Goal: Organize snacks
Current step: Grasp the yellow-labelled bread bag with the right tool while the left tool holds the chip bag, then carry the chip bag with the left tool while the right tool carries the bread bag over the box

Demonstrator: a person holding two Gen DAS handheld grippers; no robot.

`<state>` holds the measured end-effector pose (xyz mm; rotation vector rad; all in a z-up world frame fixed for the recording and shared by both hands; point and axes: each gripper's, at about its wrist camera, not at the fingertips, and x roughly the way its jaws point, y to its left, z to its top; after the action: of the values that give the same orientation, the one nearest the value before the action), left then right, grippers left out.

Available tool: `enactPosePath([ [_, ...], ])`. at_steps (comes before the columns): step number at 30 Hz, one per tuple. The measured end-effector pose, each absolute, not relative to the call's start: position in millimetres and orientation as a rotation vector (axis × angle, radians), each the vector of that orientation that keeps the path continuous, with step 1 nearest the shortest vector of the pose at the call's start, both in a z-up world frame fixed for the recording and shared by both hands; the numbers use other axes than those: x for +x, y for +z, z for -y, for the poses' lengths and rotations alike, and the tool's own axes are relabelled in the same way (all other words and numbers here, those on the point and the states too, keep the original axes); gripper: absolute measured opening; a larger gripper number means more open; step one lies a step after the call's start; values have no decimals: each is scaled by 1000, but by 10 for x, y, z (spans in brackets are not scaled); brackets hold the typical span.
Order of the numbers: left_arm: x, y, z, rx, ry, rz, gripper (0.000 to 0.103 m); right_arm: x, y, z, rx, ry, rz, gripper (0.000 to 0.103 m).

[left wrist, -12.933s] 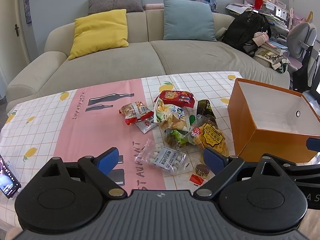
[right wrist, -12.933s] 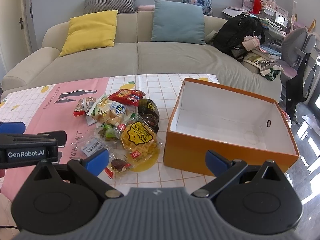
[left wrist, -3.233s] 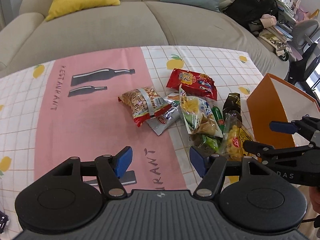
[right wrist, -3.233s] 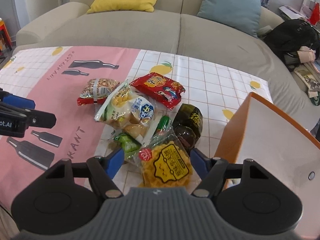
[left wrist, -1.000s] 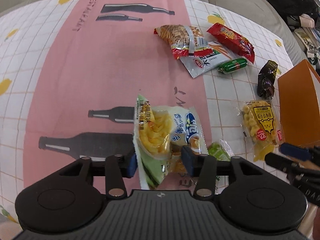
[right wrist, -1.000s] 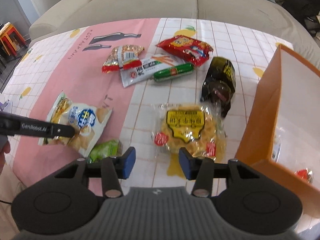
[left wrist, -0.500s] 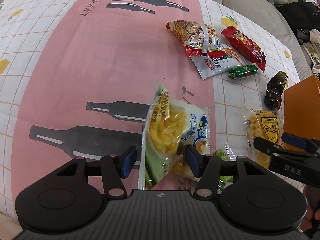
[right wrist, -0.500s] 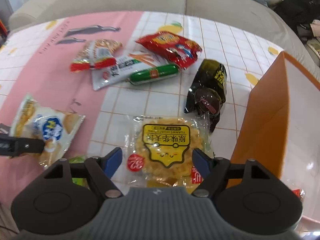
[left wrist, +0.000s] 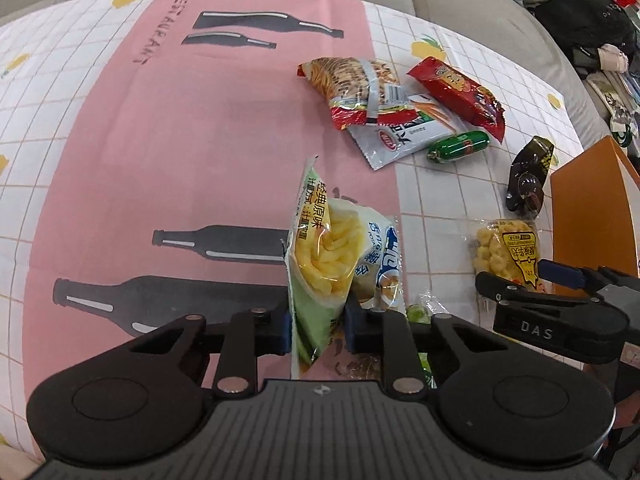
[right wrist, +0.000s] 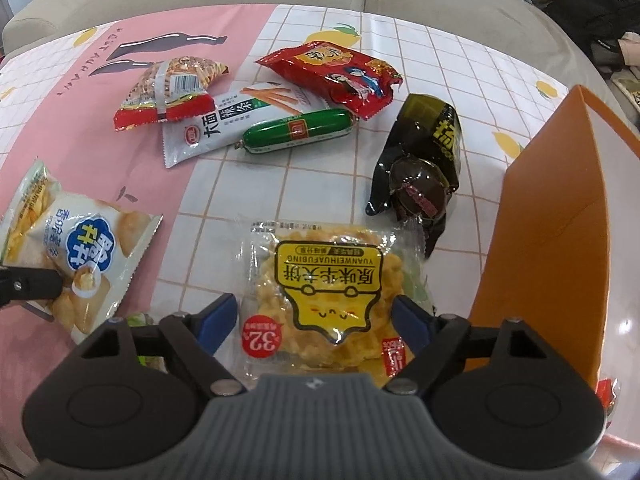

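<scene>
My left gripper (left wrist: pixel 316 328) is shut on a green and white chip bag (left wrist: pixel 332 248) and holds it on edge over the tablecloth; the bag also shows in the right wrist view (right wrist: pixel 76 248). My right gripper (right wrist: pixel 316 316) is open, its blue fingers on either side of a yellow waffle cake packet (right wrist: pixel 324 280) lying on the table; that packet also shows in the left wrist view (left wrist: pixel 506 252). The orange box (right wrist: pixel 556 220) stands just right of it.
On the cloth lie a red noodle snack bag (right wrist: pixel 172 92), a white stick-snack packet (right wrist: pixel 224 120), a green sausage (right wrist: pixel 298 130), a red bag (right wrist: pixel 332 68), a dark packet (right wrist: pixel 420 168) and a small green packet (left wrist: pixel 420 312). A sofa lies beyond the table.
My left gripper has closed tighter on the chip bag. My right gripper has moved forward and down until its open fingers flank the waffle packet.
</scene>
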<state>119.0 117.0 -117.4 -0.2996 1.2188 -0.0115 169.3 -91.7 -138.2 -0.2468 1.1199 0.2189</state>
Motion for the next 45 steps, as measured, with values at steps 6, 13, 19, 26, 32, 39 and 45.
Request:
enactPosePath([
  [6, 1148, -1052, -1146, -297, -9, -1184, 24, 1659, -1277, 949, -233, 213, -1109, 55],
  [13, 1096, -876, -1113, -295, -13, -1145, 24, 1559, -1113, 960, -198, 228, -1099, 38],
  [19, 1021, -694, -1061, -286, -25, -1110, 23, 1410, -852, 987, -143, 278, -1063, 34],
  [26, 954, -381, -922, -262, -54, -1050, 23, 1246, -420, 1100, -55, 353, -1009, 32],
  [32, 936, -57, -745, -232, -88, -989, 23, 1112, -30, 1305, 5, 390, -952, 31],
  [39, 1003, 317, -419, -201, -162, -922, 23, 994, 417, 1690, 42, 386, -872, 30],
  [45, 1167, 506, 60, -158, -274, -896, 23, 1037, 647, 2157, 63, 322, -851, 29],
])
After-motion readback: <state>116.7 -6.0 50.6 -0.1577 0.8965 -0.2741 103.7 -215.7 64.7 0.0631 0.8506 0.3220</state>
